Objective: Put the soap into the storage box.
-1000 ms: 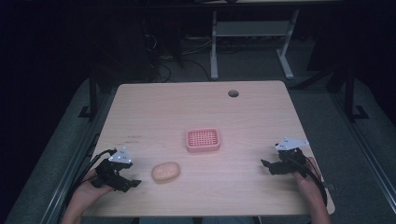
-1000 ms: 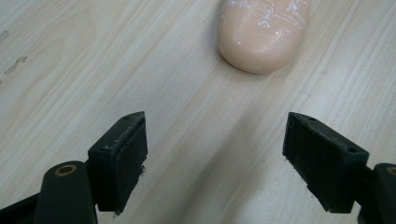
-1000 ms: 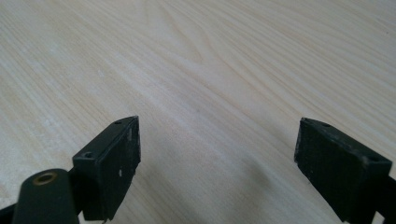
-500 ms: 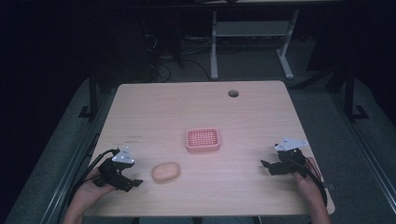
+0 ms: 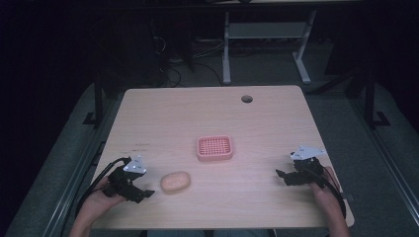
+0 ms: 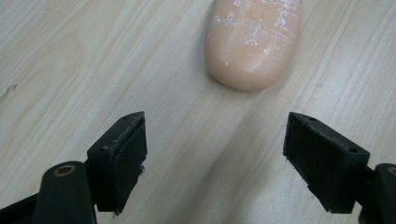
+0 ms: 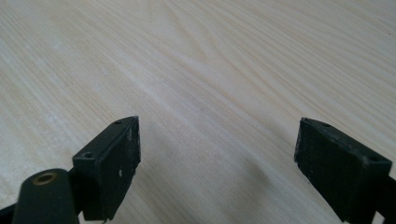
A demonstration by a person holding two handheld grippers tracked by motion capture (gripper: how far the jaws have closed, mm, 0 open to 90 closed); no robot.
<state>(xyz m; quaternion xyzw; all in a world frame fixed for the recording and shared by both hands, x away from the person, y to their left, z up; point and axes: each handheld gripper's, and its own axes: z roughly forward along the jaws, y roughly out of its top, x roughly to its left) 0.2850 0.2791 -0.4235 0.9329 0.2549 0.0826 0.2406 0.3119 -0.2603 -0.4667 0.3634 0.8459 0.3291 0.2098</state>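
Left gripper (image 5: 141,190) sits low at the near-left of the wooden table (image 5: 207,108), jaws spread wide and holding nothing; the peach soap bar (image 5: 176,181) lies just to its right, and in the left gripper view the soap bar (image 6: 252,39) is ahead of the gap between the jaws, not touching either. Right gripper (image 5: 282,177) rests at the near-right, jaws likewise wide apart and empty over bare wood. Pink perforated tray (image 5: 214,148) sits mid-table, beyond the soap and apart from it.
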